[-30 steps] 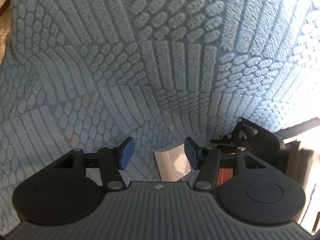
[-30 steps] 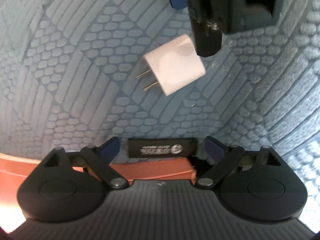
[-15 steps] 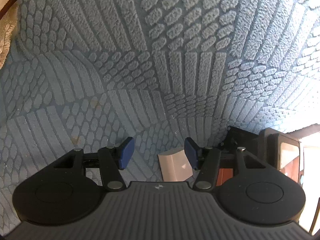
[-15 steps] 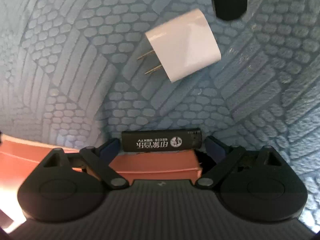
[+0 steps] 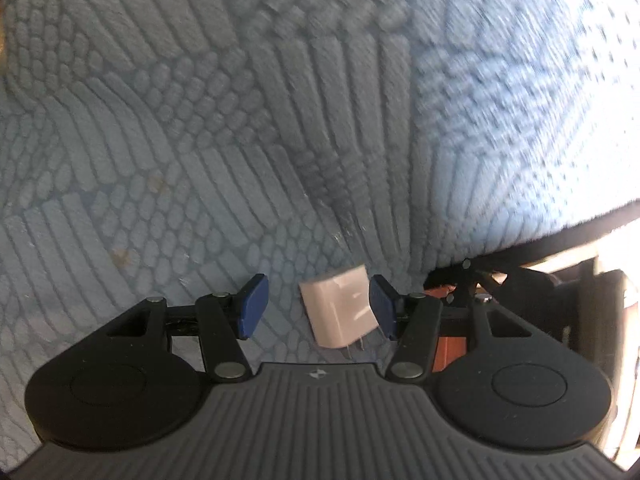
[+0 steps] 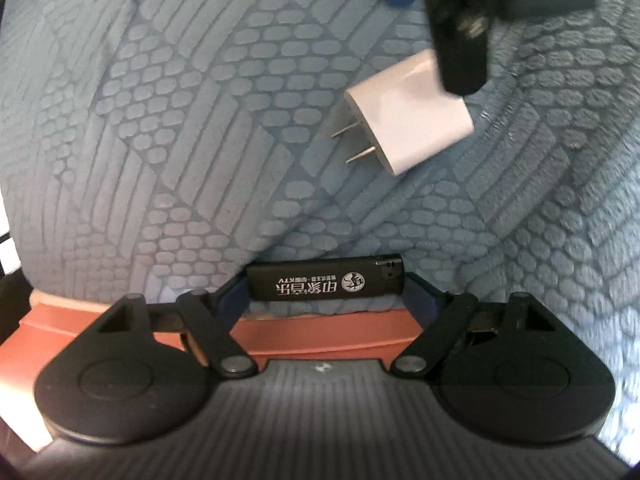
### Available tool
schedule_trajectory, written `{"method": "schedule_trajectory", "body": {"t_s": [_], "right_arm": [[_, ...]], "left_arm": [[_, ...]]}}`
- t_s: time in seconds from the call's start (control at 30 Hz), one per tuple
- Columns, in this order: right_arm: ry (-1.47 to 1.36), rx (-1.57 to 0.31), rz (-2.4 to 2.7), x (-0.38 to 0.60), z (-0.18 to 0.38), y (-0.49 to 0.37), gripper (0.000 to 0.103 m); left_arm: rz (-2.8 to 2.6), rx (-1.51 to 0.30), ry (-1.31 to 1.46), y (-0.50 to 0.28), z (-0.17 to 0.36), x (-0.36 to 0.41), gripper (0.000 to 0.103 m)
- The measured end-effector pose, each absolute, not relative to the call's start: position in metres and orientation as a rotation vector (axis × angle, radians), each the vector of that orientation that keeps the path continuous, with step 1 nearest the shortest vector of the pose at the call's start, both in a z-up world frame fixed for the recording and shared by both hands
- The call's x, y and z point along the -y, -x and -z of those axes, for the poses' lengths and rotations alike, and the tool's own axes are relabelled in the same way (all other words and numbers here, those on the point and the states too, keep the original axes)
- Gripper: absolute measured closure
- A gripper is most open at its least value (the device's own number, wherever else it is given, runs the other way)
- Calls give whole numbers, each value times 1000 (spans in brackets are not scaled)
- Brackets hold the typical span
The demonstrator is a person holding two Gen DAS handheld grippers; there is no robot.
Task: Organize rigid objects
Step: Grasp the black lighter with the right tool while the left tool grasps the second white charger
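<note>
A white plug adapter (image 5: 340, 310) lies on the blue textured cloth (image 5: 200, 140) between my left gripper's fingers, close against the right pad (image 5: 382, 304). My left gripper (image 5: 316, 306) is open around it. In the right wrist view the adapter (image 6: 408, 120) lies with its two prongs pointing left, and the left gripper's finger (image 6: 460, 52) hangs over its far end. My right gripper (image 6: 326, 284) is shut on a black lighter (image 6: 324, 282) held crosswise by its ends, lifted above the cloth.
An orange-red tray or box rim (image 6: 320, 334) sits just below my right gripper at the cloth's near edge. The cloth's dark edge (image 5: 540, 240) and bright floor lie at the right of the left wrist view.
The right gripper has closed on the lighter's ends and lifted it off the tray edge. The left gripper has shifted, bringing the adapter further between its fingers.
</note>
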State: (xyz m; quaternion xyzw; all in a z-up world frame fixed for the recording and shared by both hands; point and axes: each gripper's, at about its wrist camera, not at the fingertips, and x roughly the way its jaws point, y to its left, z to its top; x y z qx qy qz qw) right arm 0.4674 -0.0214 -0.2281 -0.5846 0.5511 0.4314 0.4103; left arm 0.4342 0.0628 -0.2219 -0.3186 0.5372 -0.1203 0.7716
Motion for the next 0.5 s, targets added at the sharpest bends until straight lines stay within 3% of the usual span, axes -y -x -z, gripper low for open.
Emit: {"method": "schedule_trajectory", "body": {"t_s": [0.1, 0.17, 0.5], "right_arm": [[1440, -1361, -1087, 37, 217, -460, 18], [1434, -1340, -1083, 40, 214, -456, 18], [1465, -1286, -1075, 64, 210, -408, 19]], "left_arm": [[259, -1151, 669, -432, 220, -54, 41], [253, -1139, 644, -432, 217, -47, 34], [152, -1071, 552, -428, 208, -10, 33]]}}
